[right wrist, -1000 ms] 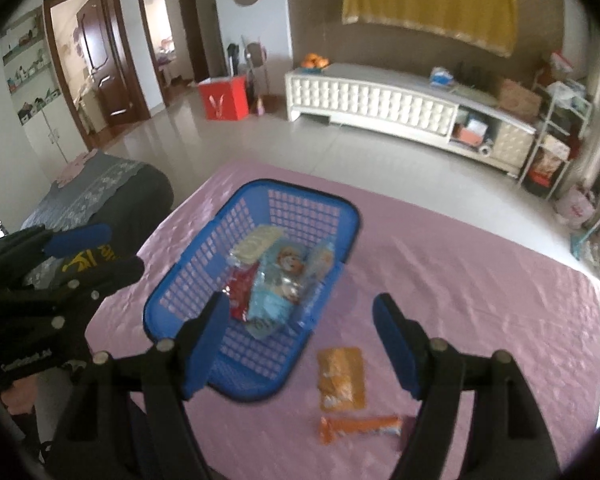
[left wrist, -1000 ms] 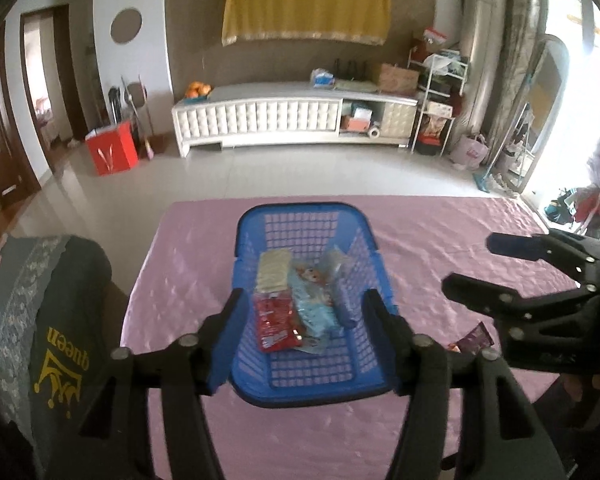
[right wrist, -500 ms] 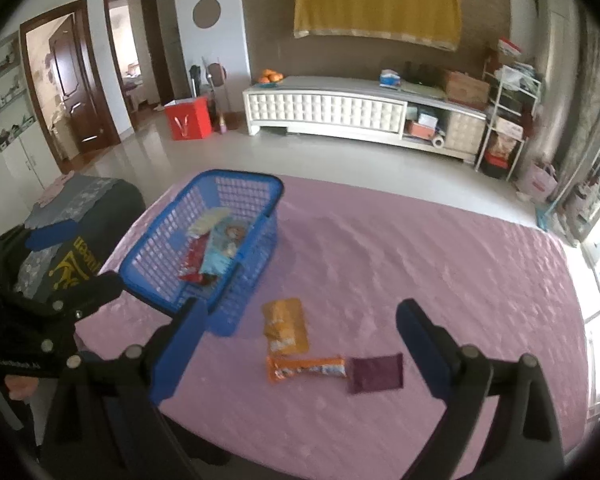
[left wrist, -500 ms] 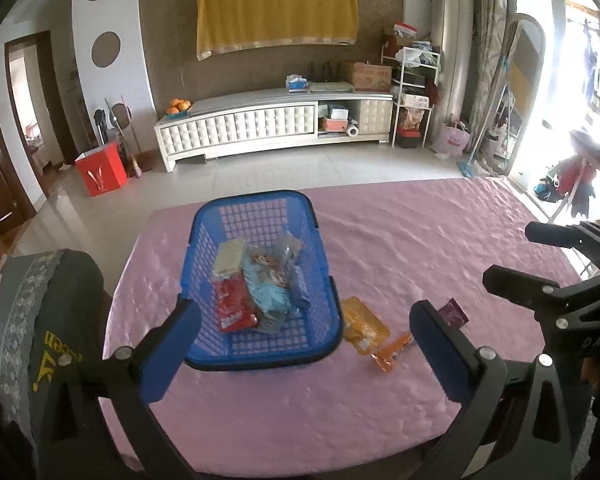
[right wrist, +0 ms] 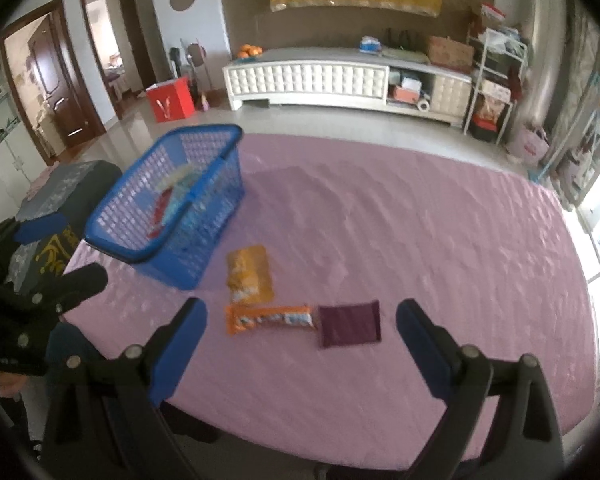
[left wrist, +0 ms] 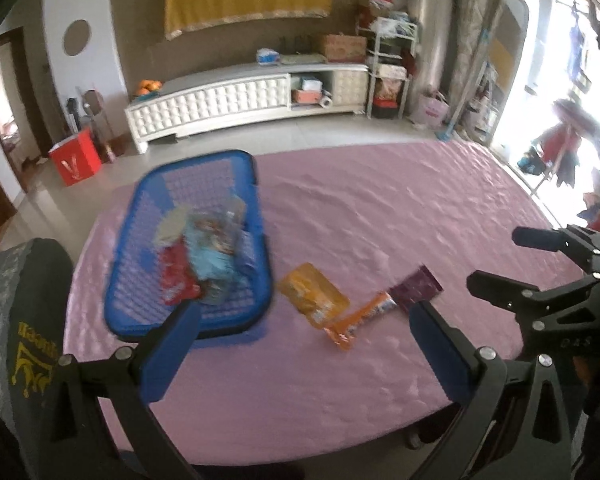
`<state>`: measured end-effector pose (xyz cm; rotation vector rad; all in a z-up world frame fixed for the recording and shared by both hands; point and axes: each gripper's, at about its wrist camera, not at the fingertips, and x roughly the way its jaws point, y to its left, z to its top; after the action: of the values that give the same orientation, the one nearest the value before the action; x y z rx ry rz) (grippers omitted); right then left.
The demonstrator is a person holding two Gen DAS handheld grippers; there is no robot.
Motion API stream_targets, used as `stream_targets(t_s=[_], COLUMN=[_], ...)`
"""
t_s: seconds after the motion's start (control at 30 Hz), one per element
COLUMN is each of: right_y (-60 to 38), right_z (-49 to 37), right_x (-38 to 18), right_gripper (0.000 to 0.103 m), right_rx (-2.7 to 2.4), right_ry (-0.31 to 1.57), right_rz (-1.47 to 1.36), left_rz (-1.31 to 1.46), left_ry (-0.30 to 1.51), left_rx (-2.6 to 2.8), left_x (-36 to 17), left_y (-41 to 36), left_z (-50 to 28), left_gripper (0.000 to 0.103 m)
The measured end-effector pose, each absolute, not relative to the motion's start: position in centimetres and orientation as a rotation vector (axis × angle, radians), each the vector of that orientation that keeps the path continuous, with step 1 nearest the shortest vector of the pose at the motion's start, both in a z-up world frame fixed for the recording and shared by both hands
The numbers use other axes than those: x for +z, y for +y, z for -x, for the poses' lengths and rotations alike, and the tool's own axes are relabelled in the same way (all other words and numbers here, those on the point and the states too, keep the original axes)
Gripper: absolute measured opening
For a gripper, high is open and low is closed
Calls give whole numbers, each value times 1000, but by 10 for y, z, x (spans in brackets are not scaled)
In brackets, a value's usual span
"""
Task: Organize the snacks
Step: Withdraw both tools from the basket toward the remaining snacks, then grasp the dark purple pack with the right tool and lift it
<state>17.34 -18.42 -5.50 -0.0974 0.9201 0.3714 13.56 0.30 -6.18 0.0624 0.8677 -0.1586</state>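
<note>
Step in hand: reach for loose snacks, judged.
Left gripper, right gripper: jaws just opened, spread wide, nothing btwn.
Blue plastic mesh basket, partly filled, left of centre.
Orange foil pouch, orange wrapped bar, dark purple square packet on pink cloth, frame centre.
Next: lower onto one pkt, pinch.

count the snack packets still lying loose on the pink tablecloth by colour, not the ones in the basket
yellow-orange pouch: 1
orange bar wrapper: 1
dark purple packet: 1
total: 3 loose packets, all lying on the tablecloth beside the blue basket
</note>
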Motion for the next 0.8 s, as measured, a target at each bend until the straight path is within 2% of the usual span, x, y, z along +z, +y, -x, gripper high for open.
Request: stream_targets(t_s=[0.4,0.8], right_y=[-218,-212], right_z=[-187,-230], right_x=[-115,-194], right_gripper=[97,97], right_rx=[374,431], right_ry=[1016,1158], right_rz=[149,214], left_rz=[-38,58], left_ry=[975,1080], left_rx=[-155,-40], left_x=[-132,-201], left_y=[-41,-40], left_z=[-150,-165], left_gripper=[103,103])
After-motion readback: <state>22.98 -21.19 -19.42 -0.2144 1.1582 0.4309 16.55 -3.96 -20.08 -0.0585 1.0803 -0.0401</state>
